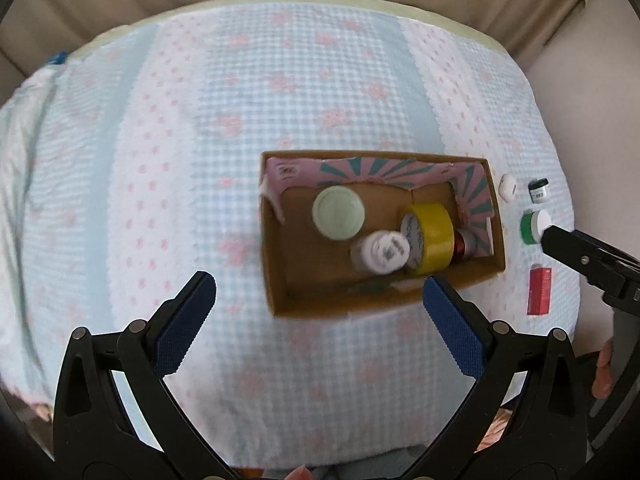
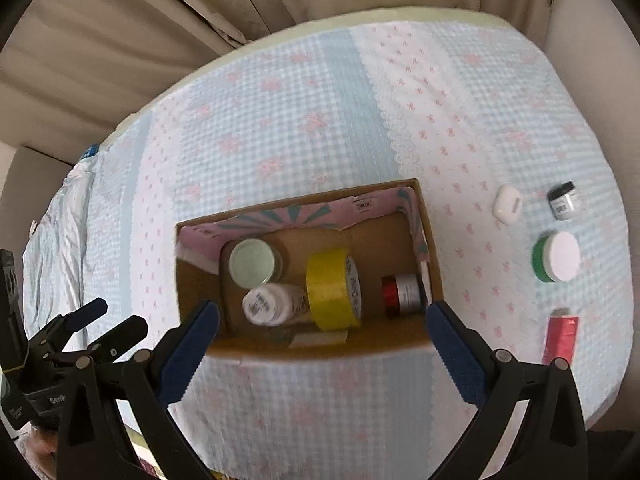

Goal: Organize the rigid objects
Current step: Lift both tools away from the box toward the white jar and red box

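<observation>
A cardboard box (image 1: 276,280) (image 2: 434,276) stands on the checked cloth. Inside it are a pale green lidded jar (image 1: 338,213) (image 2: 251,263), a white bottle (image 1: 382,255) (image 2: 270,304), a yellow tape roll (image 1: 430,240) (image 2: 334,290) and a red and silver can (image 2: 402,294). To the right of the box lie a white earbud case (image 1: 507,187) (image 2: 507,204), a small black jar (image 1: 539,191) (image 2: 565,201), a green jar with a white lid (image 1: 534,227) (image 2: 558,257) and a red box (image 1: 540,290) (image 2: 561,336). My left gripper (image 1: 318,296) is open and empty, near the box's front left. My right gripper (image 2: 322,322) is open and empty over the box's front wall.
Beige curtains (image 2: 120,40) hang behind the table. The cloth (image 1: 200,140) falls over the table's edges. In the left wrist view the right gripper's finger (image 1: 580,254) reaches in from the right, its tip by the green jar. The left gripper (image 2: 100,328) shows at the right wrist view's lower left.
</observation>
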`<move>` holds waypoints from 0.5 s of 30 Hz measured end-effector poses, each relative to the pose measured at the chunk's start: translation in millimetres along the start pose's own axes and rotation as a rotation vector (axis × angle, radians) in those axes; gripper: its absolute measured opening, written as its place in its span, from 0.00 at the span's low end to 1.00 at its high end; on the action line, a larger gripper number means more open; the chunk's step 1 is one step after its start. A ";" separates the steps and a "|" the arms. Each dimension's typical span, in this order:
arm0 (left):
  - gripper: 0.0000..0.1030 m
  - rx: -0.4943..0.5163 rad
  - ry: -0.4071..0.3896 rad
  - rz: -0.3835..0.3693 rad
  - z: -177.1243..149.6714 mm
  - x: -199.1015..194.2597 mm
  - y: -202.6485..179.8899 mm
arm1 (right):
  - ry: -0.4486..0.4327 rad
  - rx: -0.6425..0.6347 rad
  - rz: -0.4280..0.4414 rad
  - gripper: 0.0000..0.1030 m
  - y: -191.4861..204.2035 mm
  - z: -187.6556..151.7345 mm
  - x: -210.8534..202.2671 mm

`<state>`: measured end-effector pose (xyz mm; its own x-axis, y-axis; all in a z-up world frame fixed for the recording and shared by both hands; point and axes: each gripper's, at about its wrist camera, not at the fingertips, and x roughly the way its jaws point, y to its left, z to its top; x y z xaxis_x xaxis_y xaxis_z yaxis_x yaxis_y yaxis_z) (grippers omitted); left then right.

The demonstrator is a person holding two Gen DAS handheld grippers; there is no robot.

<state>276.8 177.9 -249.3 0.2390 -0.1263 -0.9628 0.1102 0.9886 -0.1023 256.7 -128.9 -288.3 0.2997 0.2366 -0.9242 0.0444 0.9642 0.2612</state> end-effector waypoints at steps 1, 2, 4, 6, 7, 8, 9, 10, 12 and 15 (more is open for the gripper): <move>1.00 0.003 -0.013 0.002 -4.7 -8.5 -0.8 | -0.005 -0.003 -0.003 1.00 1.1 -3.8 -5.5; 1.00 0.009 -0.031 0.001 -10.9 -19.9 -2.7 | -0.014 -0.008 -0.007 1.00 2.5 -10.4 -14.5; 1.00 0.023 -0.050 -0.002 -17.6 -34.7 -8.4 | -0.031 -0.014 -0.014 1.00 3.1 -23.7 -30.9; 1.00 0.041 -0.074 -0.018 -25.6 -50.2 -16.8 | -0.040 -0.010 -0.022 1.00 2.0 -34.0 -42.3; 1.00 0.049 -0.084 -0.023 -28.0 -55.7 -20.5 | -0.044 -0.004 -0.030 1.00 -0.7 -41.8 -50.8; 1.00 0.058 -0.094 -0.031 -30.4 -61.9 -25.9 | -0.047 0.002 -0.035 1.00 -2.8 -47.0 -56.5; 1.00 0.066 -0.102 -0.037 -32.4 -66.3 -30.8 | -0.050 0.008 -0.039 1.00 -5.6 -51.5 -61.6; 1.00 0.074 -0.108 -0.043 -34.4 -69.8 -36.3 | -0.055 0.018 -0.050 1.00 -11.3 -58.6 -70.3; 1.00 0.092 -0.117 -0.054 -37.9 -75.7 -48.9 | -0.063 0.033 -0.071 1.00 -20.3 -66.8 -81.7; 1.00 0.128 -0.129 -0.066 -42.3 -82.7 -72.3 | -0.084 0.073 -0.101 1.00 -42.6 -80.3 -103.4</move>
<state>208.3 120.4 -172.8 0.3479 -0.2078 -0.9142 0.2492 0.9605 -0.1235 147.3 -184.9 -226.2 0.3685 0.1247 -0.9212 0.1471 0.9706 0.1903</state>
